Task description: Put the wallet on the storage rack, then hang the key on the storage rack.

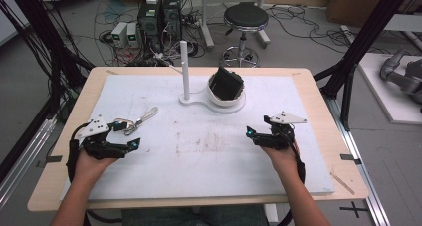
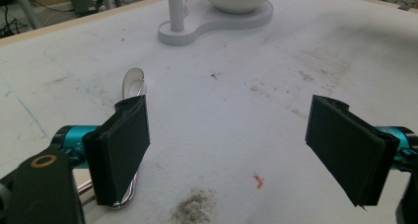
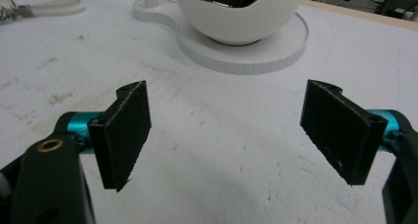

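A white stand [image 1: 193,101] with an upright post [image 1: 184,69] and a white bowl [image 1: 225,97] sits at the back middle of the white board. A black object [image 1: 226,82] rests tilted inside the bowl. A metal tool with a pale handle [image 1: 143,118] lies on the board at the left. My left gripper [image 1: 127,134] is open just near it; in the left gripper view [image 2: 229,145] the tool [image 2: 133,81] runs under the left-hand jaw, outside the gap. My right gripper [image 1: 257,126] is open over bare board, in front of the bowl [image 3: 241,17], nothing between its jaws [image 3: 226,135].
The white board [image 1: 209,171] covers a wooden table [image 1: 54,186]. Brownish stains [image 1: 204,142] mark the board's middle. Behind the table stand a stool [image 1: 245,22], computer boxes [image 1: 159,14] and tangled cables on the floor. Black frame legs [image 1: 358,42] rise at both sides.
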A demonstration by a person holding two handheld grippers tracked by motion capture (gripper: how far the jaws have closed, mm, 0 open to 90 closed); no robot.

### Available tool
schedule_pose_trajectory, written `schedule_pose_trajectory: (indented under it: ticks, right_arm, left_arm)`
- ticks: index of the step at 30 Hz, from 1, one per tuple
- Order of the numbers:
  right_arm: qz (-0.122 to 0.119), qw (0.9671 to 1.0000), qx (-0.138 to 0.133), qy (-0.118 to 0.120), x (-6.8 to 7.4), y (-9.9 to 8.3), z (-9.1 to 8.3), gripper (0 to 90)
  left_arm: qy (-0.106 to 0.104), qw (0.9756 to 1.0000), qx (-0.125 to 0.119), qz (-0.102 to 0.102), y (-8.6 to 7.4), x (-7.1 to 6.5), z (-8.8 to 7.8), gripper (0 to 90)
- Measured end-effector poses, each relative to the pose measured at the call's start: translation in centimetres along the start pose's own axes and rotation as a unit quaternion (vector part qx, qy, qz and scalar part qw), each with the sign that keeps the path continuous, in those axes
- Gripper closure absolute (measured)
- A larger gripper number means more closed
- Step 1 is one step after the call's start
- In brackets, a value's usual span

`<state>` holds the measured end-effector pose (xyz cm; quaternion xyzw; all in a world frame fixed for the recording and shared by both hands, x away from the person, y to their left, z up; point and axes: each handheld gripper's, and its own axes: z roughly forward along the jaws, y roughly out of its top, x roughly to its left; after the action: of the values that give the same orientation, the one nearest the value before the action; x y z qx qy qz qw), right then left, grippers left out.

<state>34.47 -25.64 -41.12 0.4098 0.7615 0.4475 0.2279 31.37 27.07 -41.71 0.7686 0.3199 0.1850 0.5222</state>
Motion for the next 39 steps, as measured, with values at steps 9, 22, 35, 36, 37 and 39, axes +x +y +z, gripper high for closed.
schedule_pose_trajectory:
  ticks: [9,22,35,36,37,39]
  right_arm:
    - [-0.006,0.9999,-0.002,-0.011,-0.3,-0.1,-0.1,19.7]
    - [-0.008,0.9998,-0.003,-0.017,-0.4,-0.1,-0.3,19.7]
    - [-0.009,0.9998,0.004,-0.017,-0.5,-0.1,-0.1,19.7]
    - [-0.009,0.9998,0.004,-0.016,-0.5,-0.1,-0.1,19.7]
    - [-0.011,0.9998,0.005,-0.016,-0.5,-0.1,0.0,19.7]
    - [-0.011,0.9998,0.006,-0.016,-0.5,-0.1,0.0,19.7]
  left_arm:
    - [0.006,1.0,0.004,0.0,-0.1,0.0,0.0,17.0]
    - [0.022,0.9996,0.017,0.002,-0.3,0.3,0.3,17.0]
    - [0.069,0.997,0.034,-0.011,0.3,2.5,2.5,17.3]
    - [0.068,0.9969,0.038,-0.012,0.3,2.7,2.8,17.4]
    - [0.071,0.9965,0.043,-0.012,0.3,2.9,3.0,17.4]
    - [0.068,0.9962,0.052,-0.019,0.4,3.2,3.6,17.3]
